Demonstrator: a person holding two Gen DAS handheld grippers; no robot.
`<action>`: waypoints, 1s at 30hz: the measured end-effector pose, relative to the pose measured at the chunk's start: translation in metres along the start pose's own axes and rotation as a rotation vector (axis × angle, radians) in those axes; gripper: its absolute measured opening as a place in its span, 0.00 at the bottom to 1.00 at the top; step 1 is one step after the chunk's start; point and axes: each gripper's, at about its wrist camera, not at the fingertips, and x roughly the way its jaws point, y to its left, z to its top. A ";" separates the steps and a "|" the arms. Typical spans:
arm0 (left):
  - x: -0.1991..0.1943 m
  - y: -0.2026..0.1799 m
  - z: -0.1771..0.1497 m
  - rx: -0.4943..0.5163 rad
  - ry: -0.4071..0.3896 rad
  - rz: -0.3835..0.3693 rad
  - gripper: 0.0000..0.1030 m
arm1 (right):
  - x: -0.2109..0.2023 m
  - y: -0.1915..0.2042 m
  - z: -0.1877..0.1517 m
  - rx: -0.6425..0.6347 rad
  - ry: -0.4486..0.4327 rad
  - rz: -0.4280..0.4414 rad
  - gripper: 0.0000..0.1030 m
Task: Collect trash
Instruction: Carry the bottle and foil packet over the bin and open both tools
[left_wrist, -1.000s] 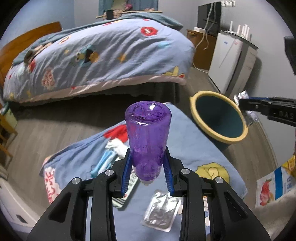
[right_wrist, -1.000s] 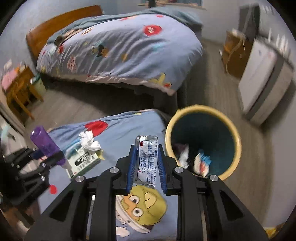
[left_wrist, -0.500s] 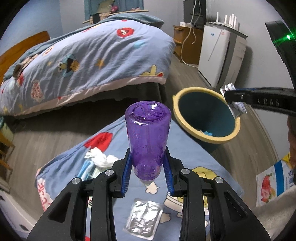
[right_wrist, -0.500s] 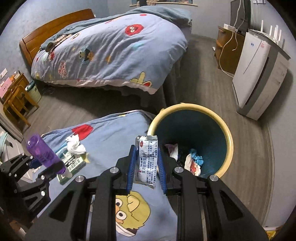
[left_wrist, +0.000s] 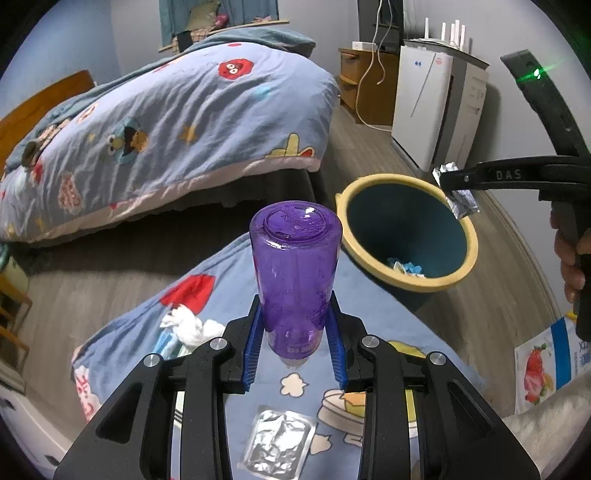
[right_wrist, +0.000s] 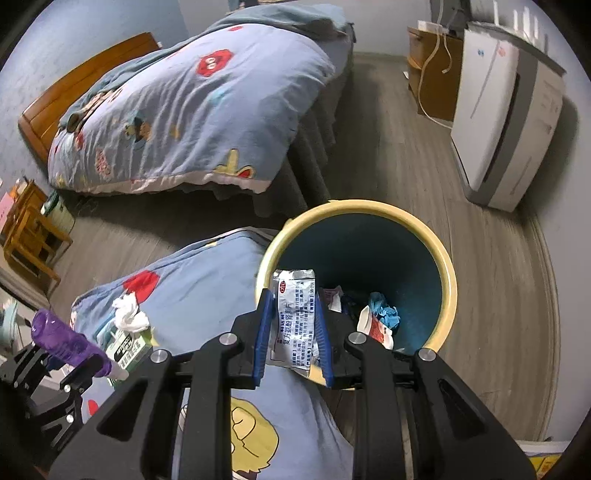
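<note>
Right gripper (right_wrist: 293, 334) is clamping a silver sachet (right_wrist: 295, 317) and I am holding it over the near rim of the yellow-rimmed bin (right_wrist: 448, 291). Left gripper (left_wrist: 295, 347) is gripping a purple bottle (left_wrist: 294, 273) above the blue blanket (left_wrist: 229, 269), short of the bin. Risk as I am judging it: the sachet is hanging right at the rim, so releasing here could drop it outside. A tissue (right_wrist: 129, 315) and a foil pack (left_wrist: 279, 445) are lying uncollected.
</note>
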 end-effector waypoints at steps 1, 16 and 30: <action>0.000 -0.001 0.002 0.000 0.000 -0.004 0.32 | 0.001 -0.004 0.001 0.011 -0.001 0.000 0.21; 0.029 -0.061 0.059 0.019 -0.039 -0.122 0.33 | 0.017 -0.079 0.009 0.236 -0.008 0.007 0.22; 0.090 -0.086 0.075 0.029 0.012 -0.139 0.33 | 0.035 -0.107 0.006 0.334 0.003 0.004 0.22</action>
